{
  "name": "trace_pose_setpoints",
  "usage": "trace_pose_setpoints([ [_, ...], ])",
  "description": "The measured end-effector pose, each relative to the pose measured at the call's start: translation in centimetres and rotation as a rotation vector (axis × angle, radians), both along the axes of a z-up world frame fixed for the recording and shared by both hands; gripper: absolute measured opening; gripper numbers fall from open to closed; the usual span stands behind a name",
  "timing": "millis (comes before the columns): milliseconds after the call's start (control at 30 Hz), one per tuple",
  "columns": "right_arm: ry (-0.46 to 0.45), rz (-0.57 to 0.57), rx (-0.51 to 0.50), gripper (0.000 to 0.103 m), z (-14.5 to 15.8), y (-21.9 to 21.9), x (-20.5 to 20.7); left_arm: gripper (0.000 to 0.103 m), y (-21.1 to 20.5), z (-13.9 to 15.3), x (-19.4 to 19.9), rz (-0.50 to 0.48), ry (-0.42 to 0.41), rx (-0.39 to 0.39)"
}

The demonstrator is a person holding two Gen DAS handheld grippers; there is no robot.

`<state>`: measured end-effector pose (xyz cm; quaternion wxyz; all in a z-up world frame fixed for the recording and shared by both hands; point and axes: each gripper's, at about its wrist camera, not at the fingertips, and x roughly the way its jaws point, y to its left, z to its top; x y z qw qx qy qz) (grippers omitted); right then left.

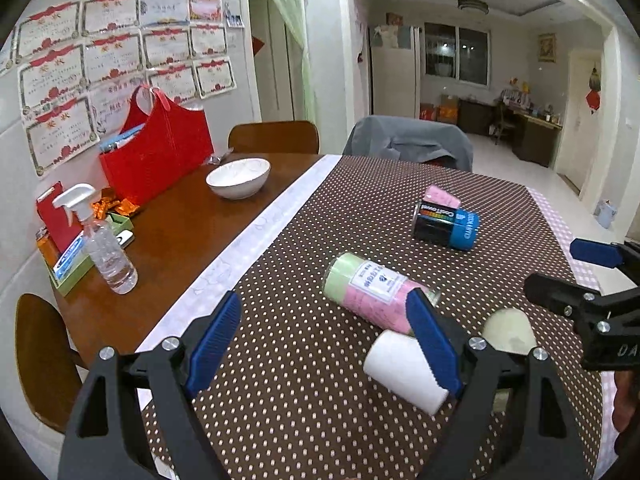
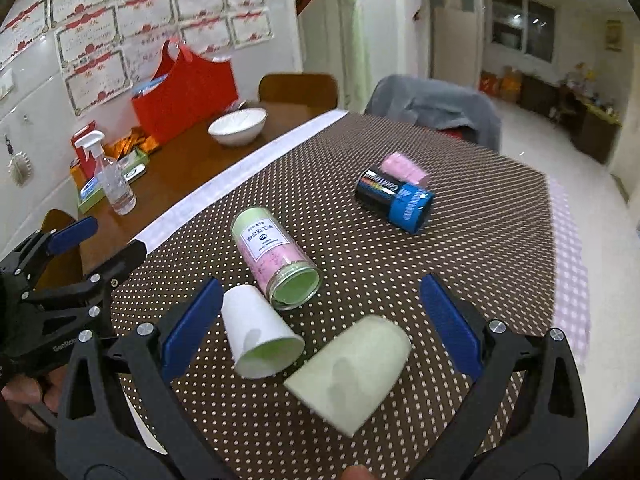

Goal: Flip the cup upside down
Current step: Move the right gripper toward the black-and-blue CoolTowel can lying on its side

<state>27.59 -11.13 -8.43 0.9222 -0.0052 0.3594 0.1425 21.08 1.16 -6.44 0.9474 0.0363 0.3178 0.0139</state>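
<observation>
Both sets of jaws are spread wide with nothing between them. Left gripper (image 1: 324,334) hangs over the near part of the table, and its right blue pad sits in front of the white cup from that camera, but you can see it isn't pinching it. Right gripper (image 2: 324,322) is just as wide, hovering low with both paper cups framed between its fingers, not touching either.

Biggest thing is the wooden table (image 1: 180,216), mostly covered by a brown polka-dot cloth (image 1: 320,400). Against the wall there's a red bag (image 1: 160,152), then a white bowl (image 1: 239,177) on the bare wood, and a spray bottle (image 1: 106,248) closer to the near edge.

On the cloth, a tall glass jar (image 2: 276,256) stuffed with pink and green paper lies on its side, open mouth toward the right camera. Farther back a black and blue can (image 2: 396,200) is also tipped over, with a pink cup (image 2: 404,168) just behind it.

Now the cups. The white cup (image 2: 256,332) is lying on its side just beside the jar's mouth, rim facing the camera, greenish inside. The pale green cup (image 2: 352,368) lies on its side right next to it, closest to the right gripper, base pointing away.
</observation>
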Motion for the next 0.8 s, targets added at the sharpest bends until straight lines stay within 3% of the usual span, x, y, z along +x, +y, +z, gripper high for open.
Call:
trace_pose_setpoints([
  [300, 0.152, 0.113, -0.032, 0.097, -2.7, -1.2, 8.9, 0.083, -0.5, -1.6, 7.1, 0.012, 0.075, -0.001],
  [500, 0.179, 0.181, -0.093, 0.097, -3.2, -1.4, 14.5, 0.083, -0.5, -3.0, 10.7, 0.03, 0.128, 0.003],
  [633, 0.229, 0.278, -0.211, 0.096, -4.8, 0.4, 18.2, 0.083, -0.4, -3.7, 12.2, 0.046, 0.148, 0.009],
  [800, 0.265, 0.345, -0.345, 0.088, -6.9, 2.3, 21.1, 0.083, 0.1, -4.3, 13.5, 0.065, 0.159, 0.004],
])
